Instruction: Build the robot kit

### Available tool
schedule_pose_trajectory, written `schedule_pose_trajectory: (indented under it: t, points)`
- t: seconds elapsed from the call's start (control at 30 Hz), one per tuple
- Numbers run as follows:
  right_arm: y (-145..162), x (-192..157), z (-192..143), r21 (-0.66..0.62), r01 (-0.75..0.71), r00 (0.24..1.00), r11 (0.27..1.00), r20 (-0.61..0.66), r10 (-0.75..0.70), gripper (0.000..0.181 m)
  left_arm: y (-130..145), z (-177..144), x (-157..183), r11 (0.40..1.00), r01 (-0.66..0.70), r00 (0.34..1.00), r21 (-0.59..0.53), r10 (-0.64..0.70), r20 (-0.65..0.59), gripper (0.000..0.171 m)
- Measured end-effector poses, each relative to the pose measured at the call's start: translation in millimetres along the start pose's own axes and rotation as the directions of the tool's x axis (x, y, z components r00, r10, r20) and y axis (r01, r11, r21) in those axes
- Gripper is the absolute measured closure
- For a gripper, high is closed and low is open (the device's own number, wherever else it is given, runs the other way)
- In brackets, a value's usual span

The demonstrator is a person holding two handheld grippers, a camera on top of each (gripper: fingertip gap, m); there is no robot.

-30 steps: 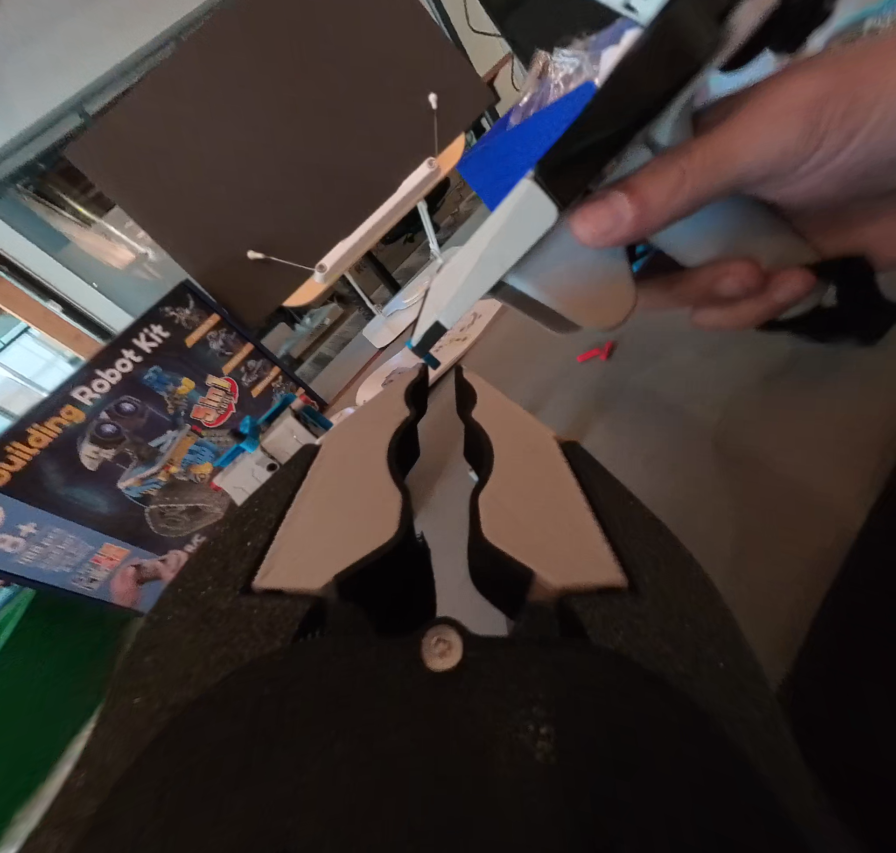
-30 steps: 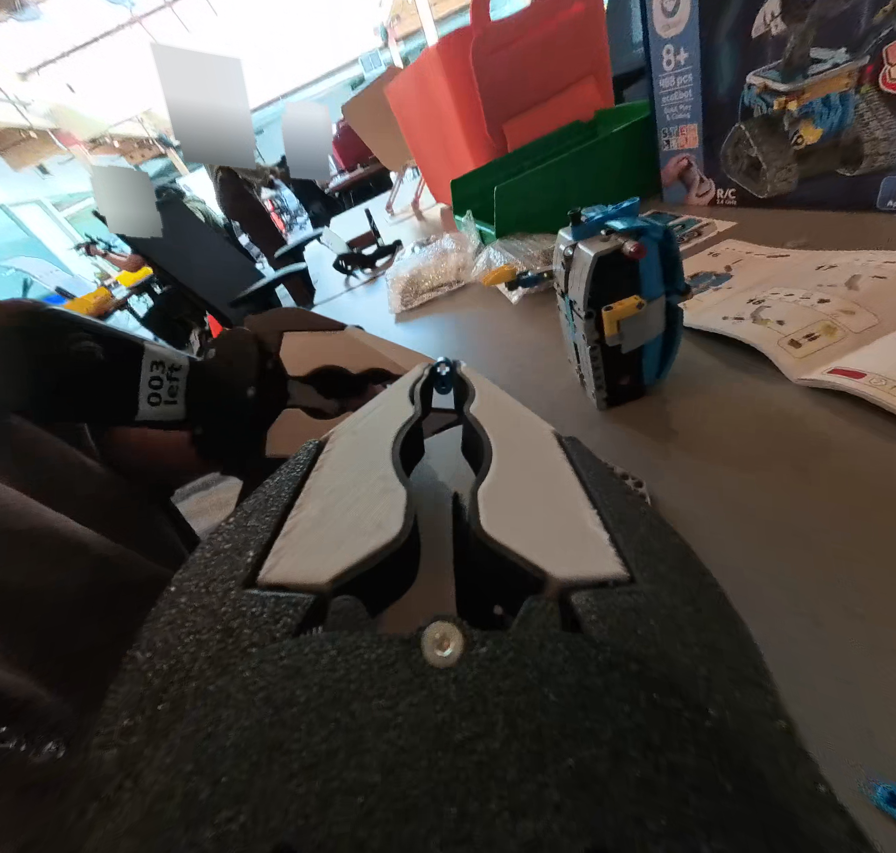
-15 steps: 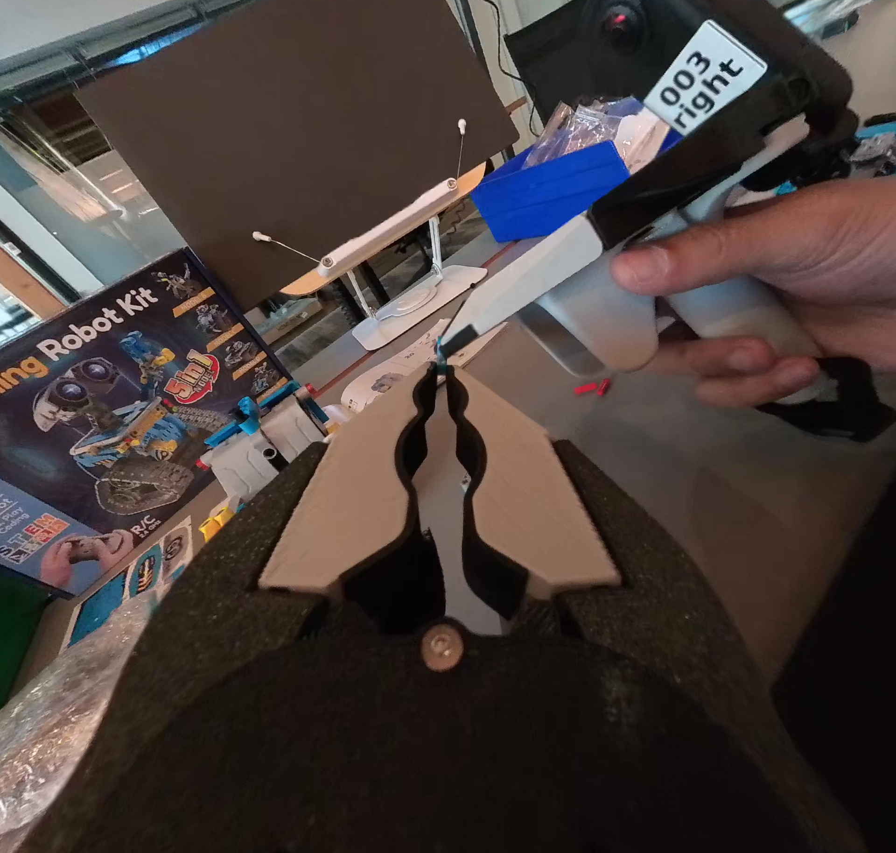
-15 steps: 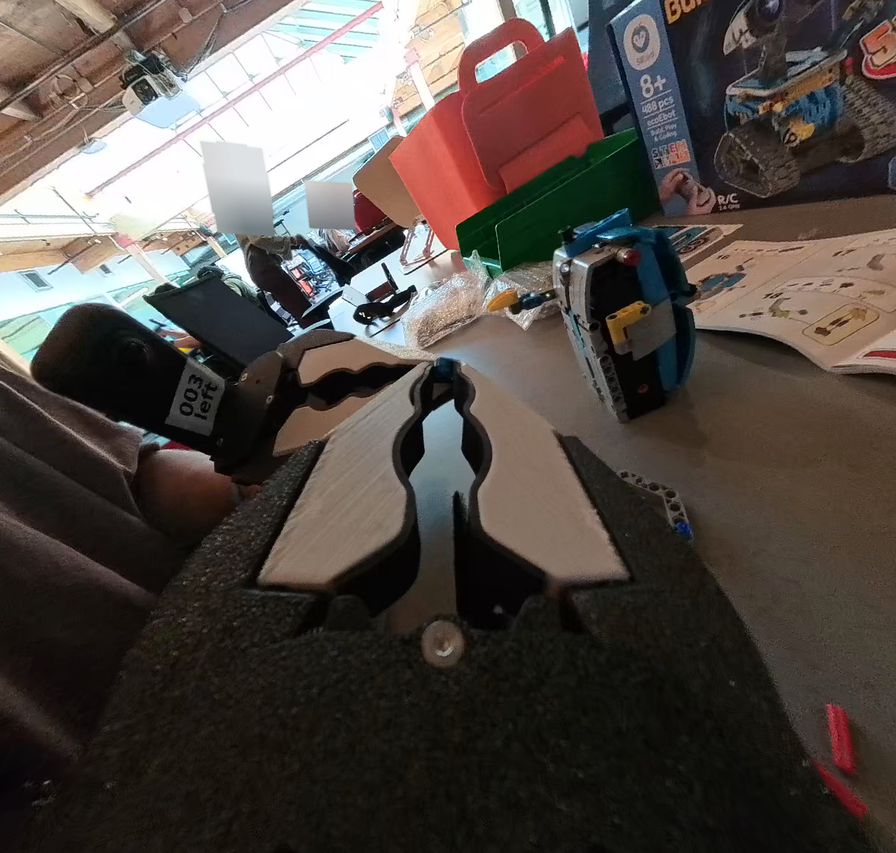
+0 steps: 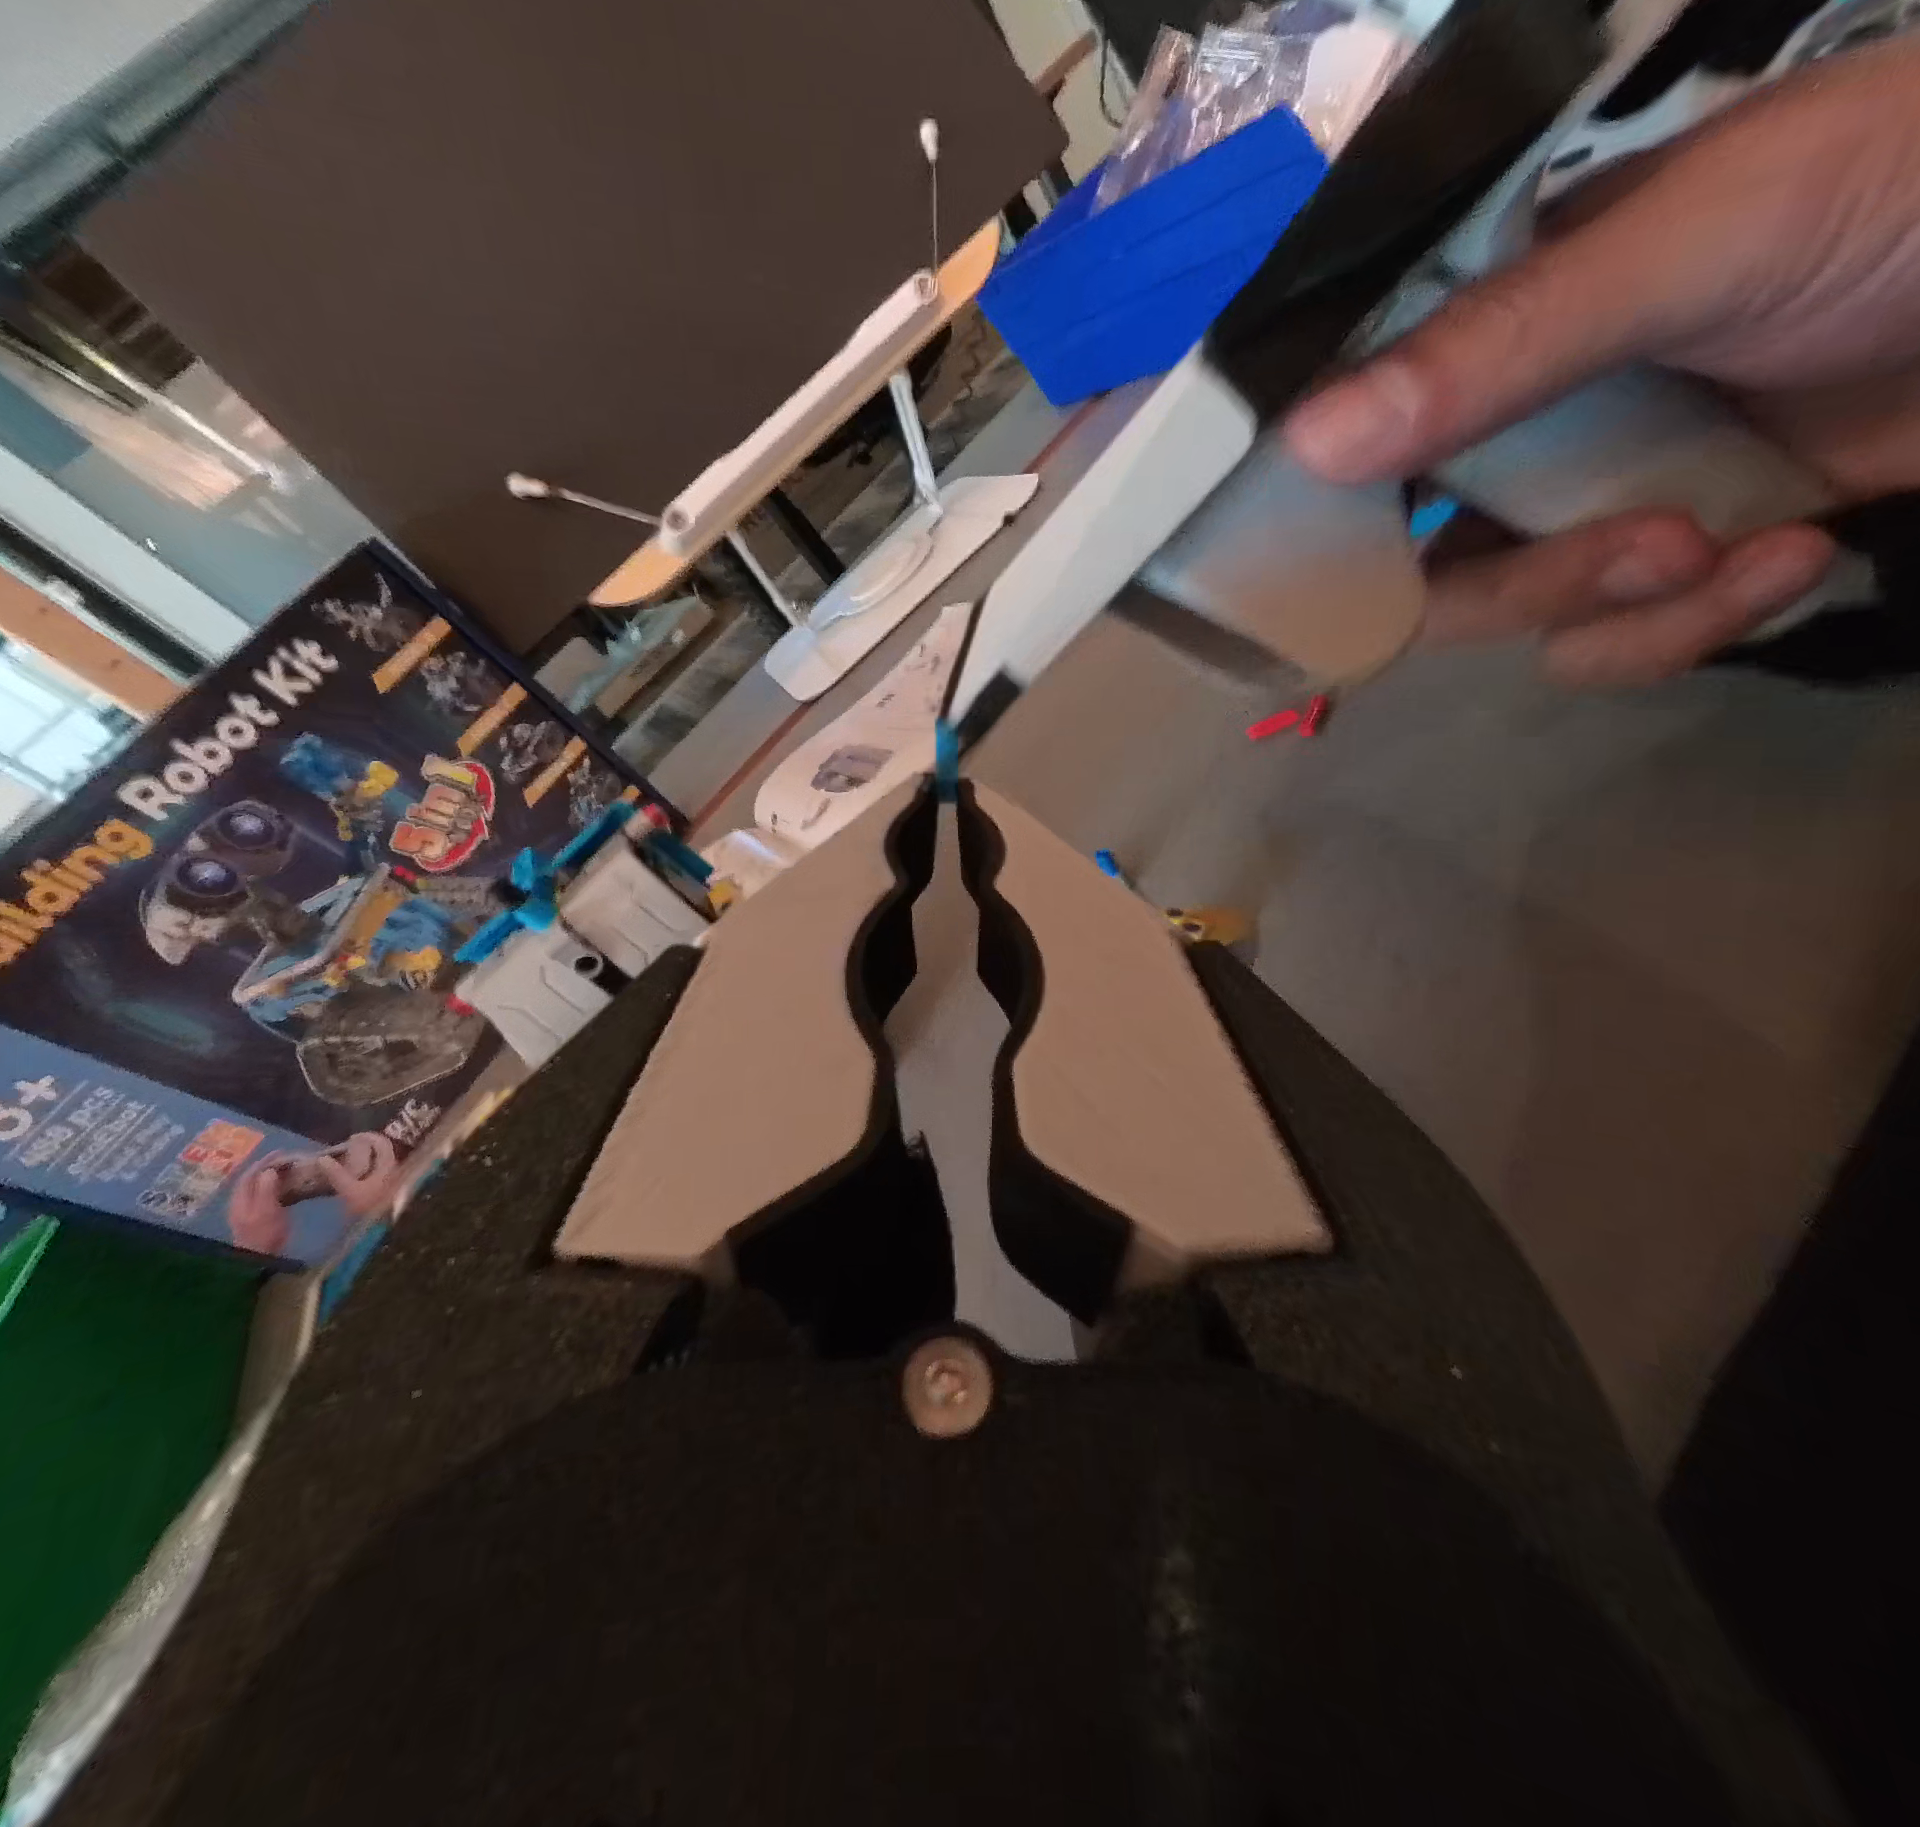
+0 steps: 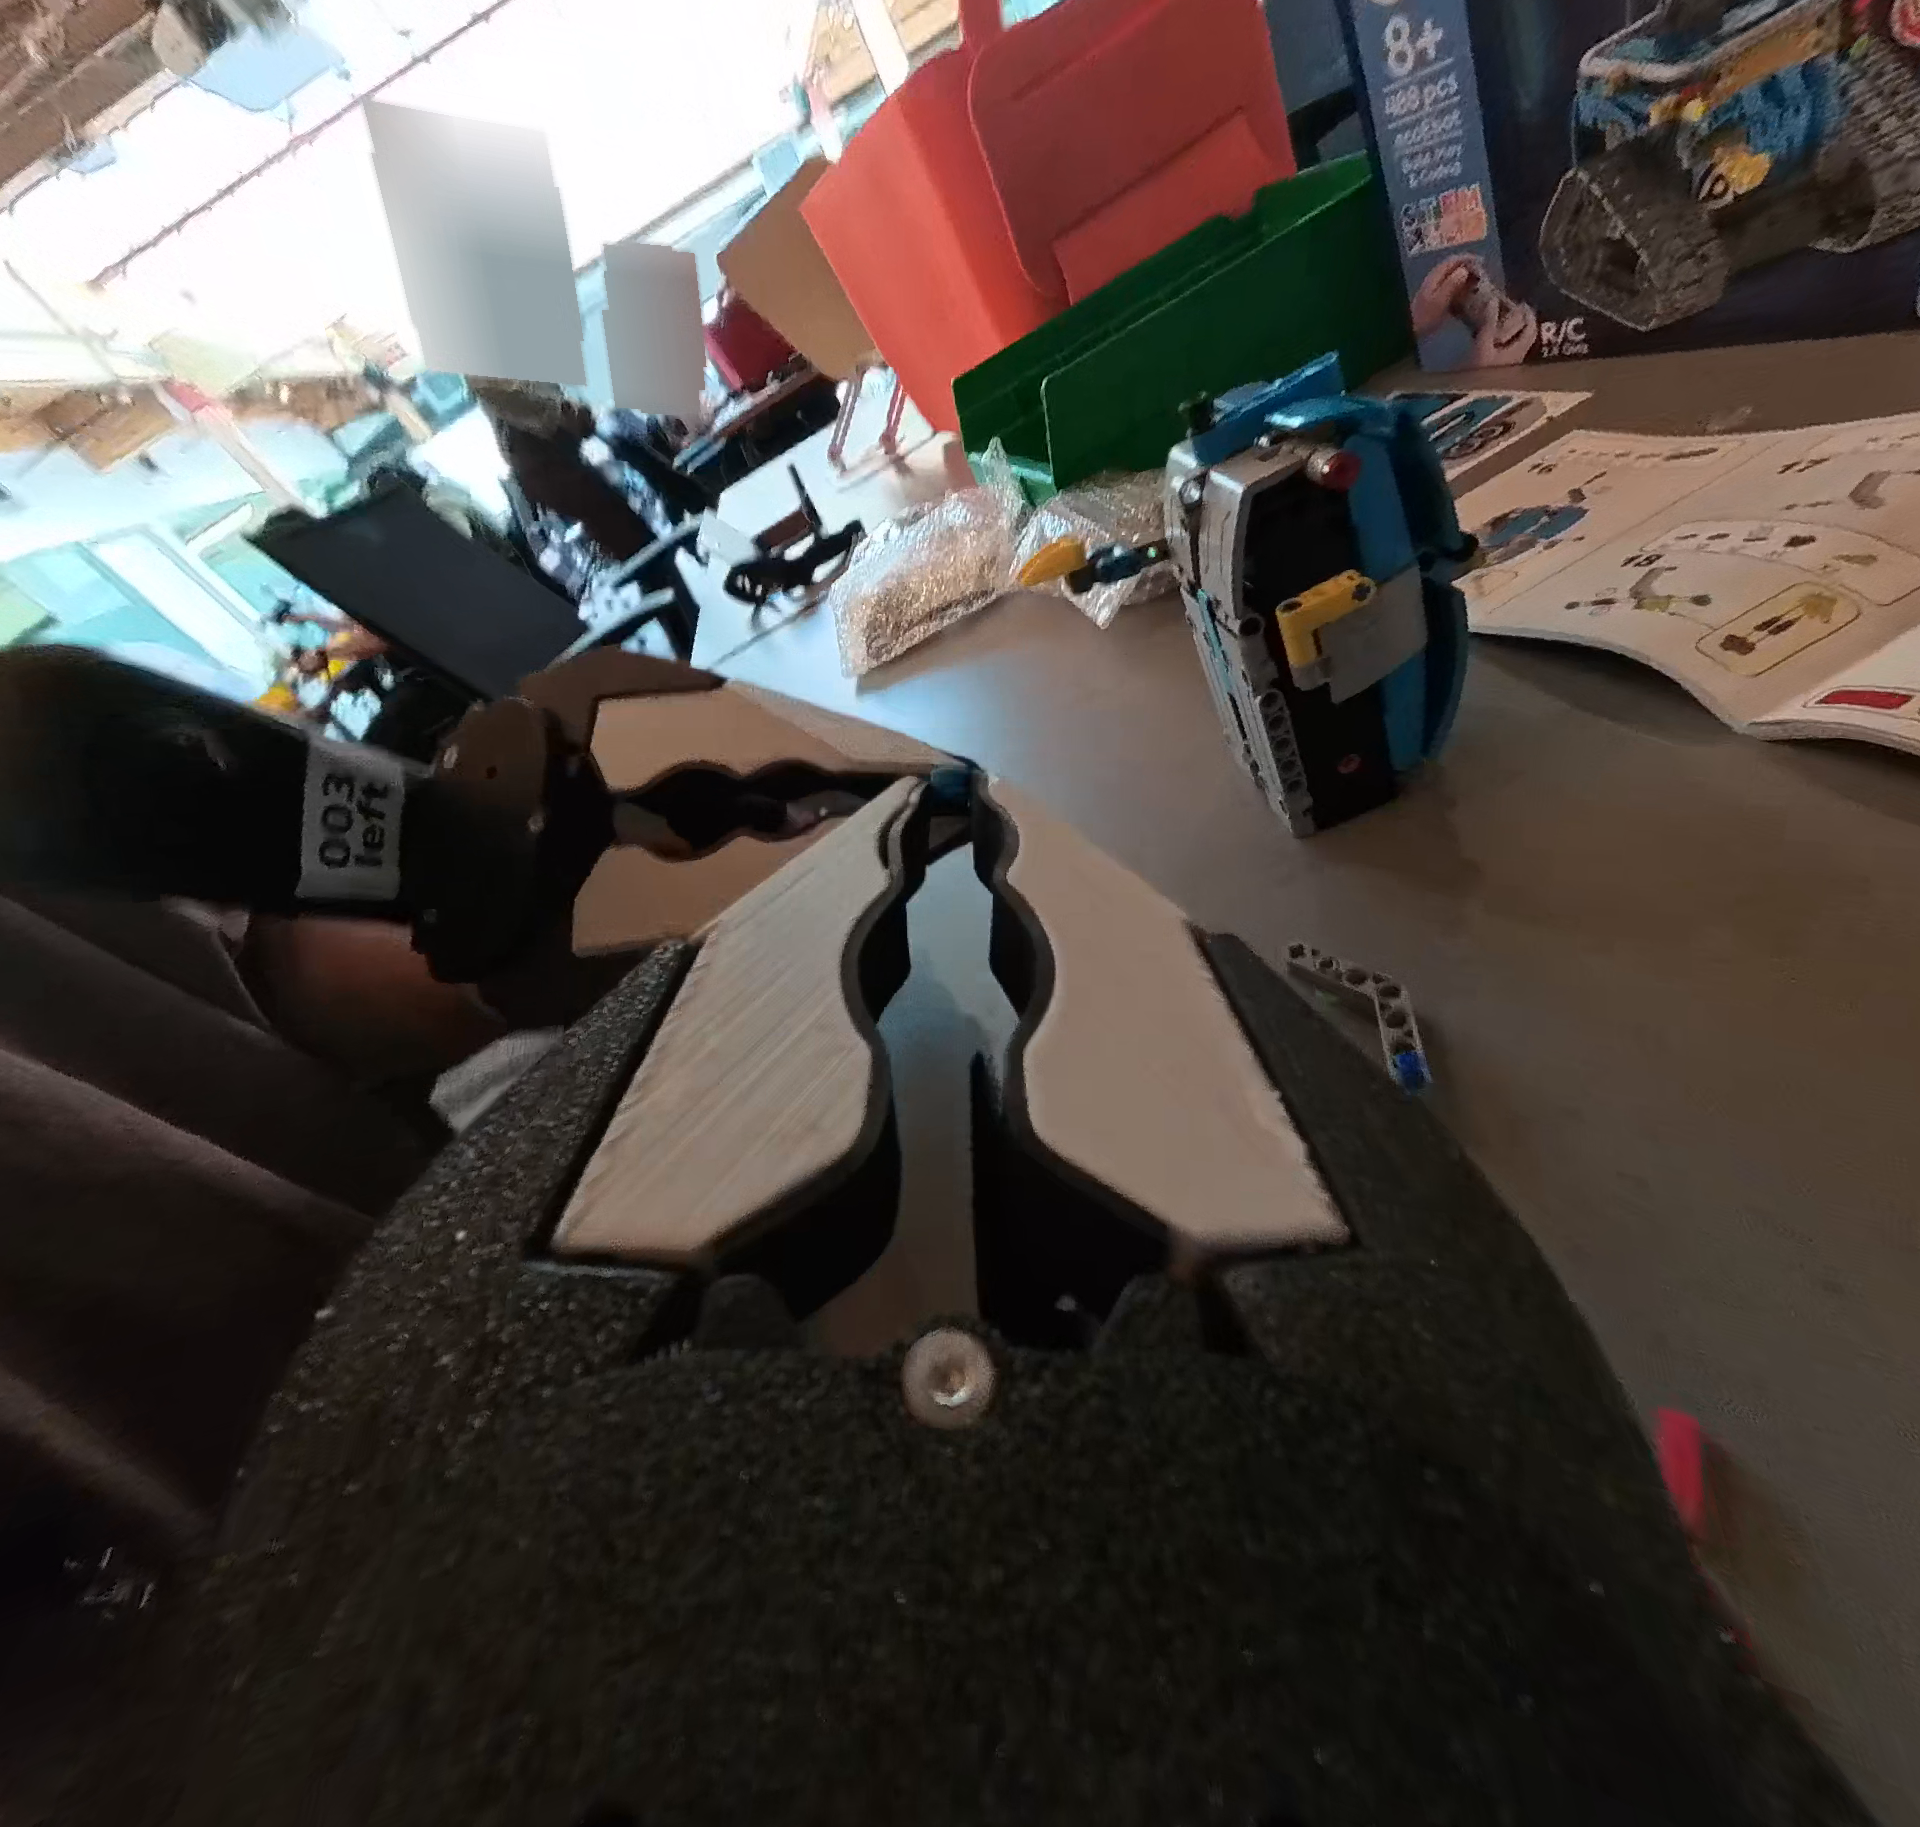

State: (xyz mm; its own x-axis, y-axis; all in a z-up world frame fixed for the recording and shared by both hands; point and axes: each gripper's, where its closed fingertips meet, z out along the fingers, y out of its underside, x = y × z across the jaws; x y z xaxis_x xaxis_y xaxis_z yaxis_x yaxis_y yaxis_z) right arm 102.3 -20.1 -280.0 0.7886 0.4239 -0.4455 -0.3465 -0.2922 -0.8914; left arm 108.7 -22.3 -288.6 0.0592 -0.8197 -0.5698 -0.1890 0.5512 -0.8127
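Observation:
My left gripper (image 5: 943, 790) and right gripper (image 6: 951, 795) meet tip to tip above the grey table (image 6: 1558, 946). Both are shut on the same small blue brick piece (image 5: 947, 744), which also shows in the right wrist view (image 6: 950, 782). In the left wrist view the right gripper (image 5: 992, 702) comes in from the upper right, held by a hand (image 5: 1662, 323). In the right wrist view the left gripper (image 6: 930, 775) comes in from the left. A partly built blue, grey and black brick model (image 6: 1320, 614) stands on the table beyond the tips.
A kit box (image 6: 1662, 115) stands behind an open instruction booklet (image 6: 1714, 572). A grey angled beam (image 6: 1361, 998) lies near my right gripper. Red pins (image 5: 1288, 717), a green tray (image 6: 1174, 354), a red carry box (image 6: 1091, 146), bags of parts (image 6: 925, 572), a blue bin (image 5: 1143, 291). Only a small space, under 4 cm, lies between the two pairs of fingers.
The left gripper's jaws closed from slightly apart onto the blue piece. Both grippers tilted and shifted together, staying tip to tip.

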Motion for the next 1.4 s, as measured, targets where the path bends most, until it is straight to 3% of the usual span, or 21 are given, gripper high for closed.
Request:
schedule_pose_trajectory:
  t: [0.1,0.17,0.23,0.27,0.5,1.03,1.2,1.3,1.4]
  points:
    - [-18,22,-31,-0.026,0.049,0.997,0.998,-0.056,-0.050,0.167,11,2,-8,0.996,0.078,0.997,-0.035,-0.078,-0.006,0.168]
    - [-4,50,-59,-0.240,0.159,0.970,0.958,-0.142,-0.196,0.166,15,2,-13,0.988,0.148,0.989,-0.033,-0.149,-0.023,0.168]
    - [27,77,-82,-0.489,0.245,0.911,0.837,-0.180,-0.372,0.166,19,3,-13,0.975,0.219,0.974,-0.044,-0.221,-0.055,0.168]
    - [38,81,-86,-0.542,0.266,0.900,0.797,-0.156,-0.407,0.164,19,4,-13,0.966,0.253,0.964,-0.047,-0.255,-0.071,0.168]
    - [82,105,-100,-0.694,0.273,0.907,0.666,-0.045,-0.418,0.160,26,4,-18,0.925,0.375,0.920,-0.059,-0.379,-0.103,0.168]
    - [82,105,-89,-0.673,0.294,0.914,0.679,-0.009,-0.405,0.176,13,3,6,0.951,0.307,0.928,-0.035,-0.307,-0.210,0.168]
    - [79,104,-87,-0.713,0.327,0.870,0.621,-0.029,-0.492,0.176,12,2,4,0.946,0.323,0.925,-0.026,-0.321,-0.204,0.168]
    - [50,63,-59,-0.519,0.324,0.916,0.791,-0.034,-0.399,0.177,10,0,0,0.935,0.354,0.914,-0.014,-0.349,-0.205,0.168]
    - [15,11,-28,-0.248,0.174,0.984,0.953,0.002,-0.179,0.178,9,-1,-4,0.917,0.399,0.896,-0.007,-0.391,-0.210,0.168]
